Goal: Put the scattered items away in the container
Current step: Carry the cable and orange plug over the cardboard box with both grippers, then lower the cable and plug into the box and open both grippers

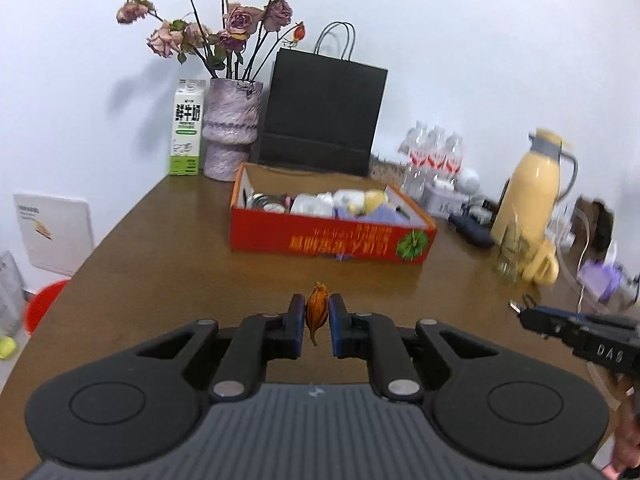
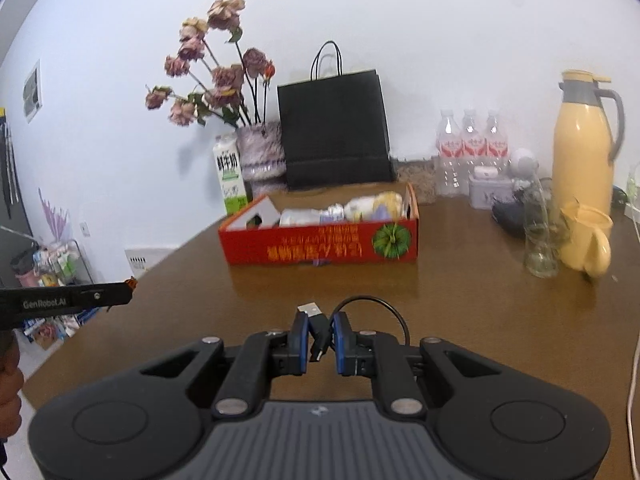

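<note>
The left claw [image 1: 317,320] is pinching a shrivelled orange dried flower bud [image 1: 317,312], held above the brown worktop [image 1: 160,248]. The right claw [image 2: 321,336] grips a black USB cable [image 2: 320,330], loop trailing right. The red cardboard box [image 1: 320,240] sits farther back, already half full.

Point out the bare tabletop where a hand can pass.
Free: the brown wooden table between both grippers and the red cardboard box, plus its left side before the green-and-white milk carton. Crowded: the right, around the yellow thermos jug and clear plastic bottles.
</note>
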